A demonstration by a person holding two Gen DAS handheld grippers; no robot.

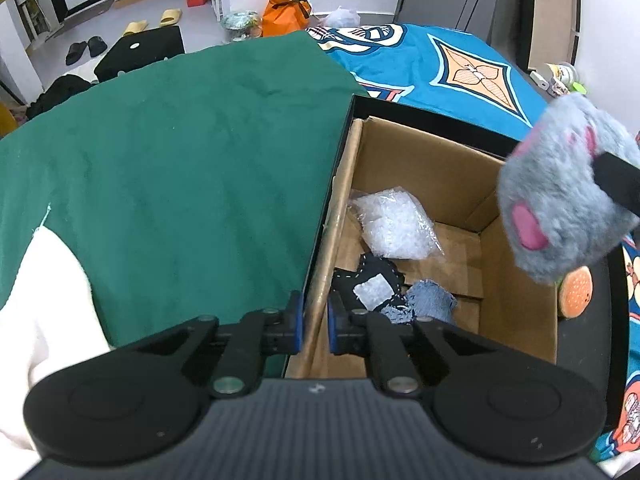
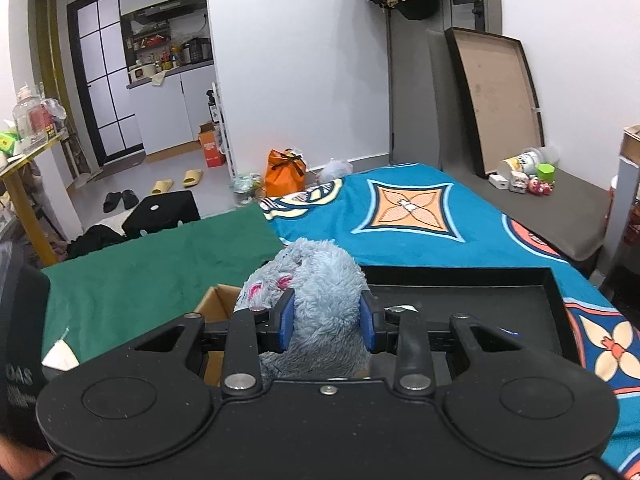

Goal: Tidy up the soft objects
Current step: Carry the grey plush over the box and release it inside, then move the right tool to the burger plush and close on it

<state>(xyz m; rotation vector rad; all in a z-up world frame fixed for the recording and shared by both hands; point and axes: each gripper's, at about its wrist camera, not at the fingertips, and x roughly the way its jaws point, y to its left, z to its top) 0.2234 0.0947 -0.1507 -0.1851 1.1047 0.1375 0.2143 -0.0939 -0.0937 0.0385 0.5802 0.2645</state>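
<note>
A grey plush paw with pink pads (image 2: 320, 296) is clamped between my right gripper's (image 2: 327, 326) blue fingers; in the left wrist view the paw (image 1: 560, 196) hangs above the right side of an open cardboard box (image 1: 516, 320). Inside the box lie a clear plastic bag (image 1: 394, 224), a dark patch (image 1: 370, 284) and a denim scrap (image 1: 432, 302). My left gripper (image 1: 315, 326) is nearly shut and empty, straddling the box's left wall. A round burger-like plush (image 1: 576, 292) sits at the box's right edge.
The box stands in a black tray (image 2: 552, 300) on a bed with a green cloth (image 1: 180, 152) and a blue patterned blanket (image 2: 420, 208). A white cloth (image 1: 44, 320) lies at the left. Floor clutter lies beyond the bed.
</note>
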